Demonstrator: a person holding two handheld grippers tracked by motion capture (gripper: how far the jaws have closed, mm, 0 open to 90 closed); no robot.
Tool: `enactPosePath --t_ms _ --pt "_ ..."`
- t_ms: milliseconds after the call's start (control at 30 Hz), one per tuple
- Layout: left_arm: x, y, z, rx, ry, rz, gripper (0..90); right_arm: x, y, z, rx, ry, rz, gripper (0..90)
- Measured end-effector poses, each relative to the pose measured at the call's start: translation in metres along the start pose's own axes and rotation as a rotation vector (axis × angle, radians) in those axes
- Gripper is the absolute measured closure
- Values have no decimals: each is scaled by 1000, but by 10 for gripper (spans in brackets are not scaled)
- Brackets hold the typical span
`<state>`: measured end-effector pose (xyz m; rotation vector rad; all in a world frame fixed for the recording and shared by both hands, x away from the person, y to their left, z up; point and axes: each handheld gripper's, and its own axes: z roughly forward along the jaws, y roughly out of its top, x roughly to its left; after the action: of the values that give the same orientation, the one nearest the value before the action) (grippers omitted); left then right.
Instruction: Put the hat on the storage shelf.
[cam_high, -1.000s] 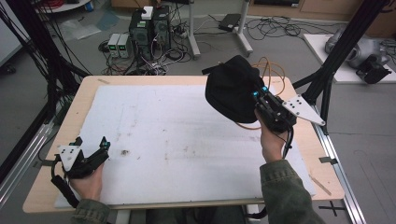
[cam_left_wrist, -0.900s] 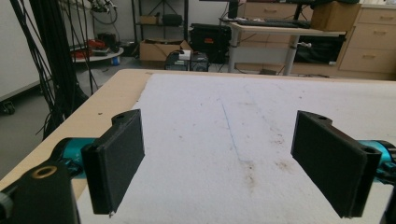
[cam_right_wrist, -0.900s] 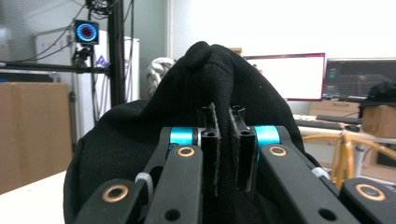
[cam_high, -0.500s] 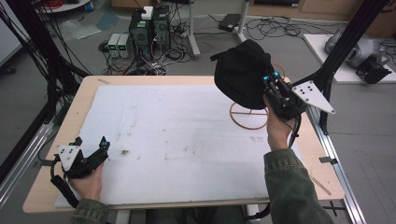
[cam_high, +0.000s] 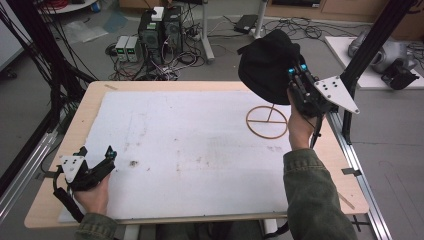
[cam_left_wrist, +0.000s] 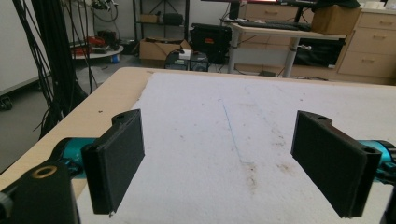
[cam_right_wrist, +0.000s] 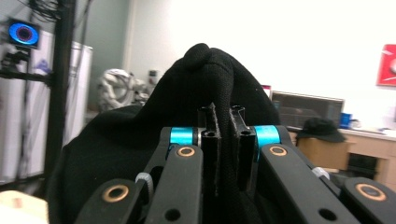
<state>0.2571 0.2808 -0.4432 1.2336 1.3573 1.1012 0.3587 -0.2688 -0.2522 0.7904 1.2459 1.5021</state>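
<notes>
The black cap (cam_high: 267, 65) hangs in the air over the far right of the table (cam_high: 80, 125), above the wooden ring stand (cam_high: 267, 121), pinched by the right gripper (cam_high: 296, 75); it looks soft, light and floppy, so I'd judge the stiffer edge or seam is the place to grip, since the loose cloth sags. The right gripper view shows the jaws clamped tight on a fold of fabric (cam_right_wrist: 224, 126), which the high view cannot resolve. The left gripper (cam_high: 95, 162) rests at the near left corner, and its own view shows its jaws wide apart and empty over the white mat (cam_left_wrist: 243, 121).
</notes>
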Motion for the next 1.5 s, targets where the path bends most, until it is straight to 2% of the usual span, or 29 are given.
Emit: enactPosePath --t_ms 67,167,233,633,767,867,900,1033,1167,1500 --pt "0 0 0 4 -2 0 174 -4 -1 2 4 -35 -14 857" --pt "1 0 0 4 -1 1 174 -8 -3 2 5 -62 -12 857" --pt "0 0 0 7 -2 -4 174 -14 -6 5 8 -101 -13 857" --pt "1 -1 0 10 3 -7 174 -20 -15 14 4 -178 -49 858" --pt "1 -1 0 8 2 -11 175 -25 -20 18 3 -199 -41 857" --pt "1 -1 0 9 5 -15 174 -27 -23 21 5 -208 -33 858" --pt "2 -1 0 10 4 -13 175 -28 -26 22 6 -206 -14 857" --pt "2 -2 1 15 7 -6 175 -28 -28 24 17 -186 -25 857" --pt "2 -3 1 16 3 -8 175 -28 -30 24 24 -185 -36 857" --pt "2 -3 2 17 0 -16 175 -30 -46 18 66 -178 -19 857"
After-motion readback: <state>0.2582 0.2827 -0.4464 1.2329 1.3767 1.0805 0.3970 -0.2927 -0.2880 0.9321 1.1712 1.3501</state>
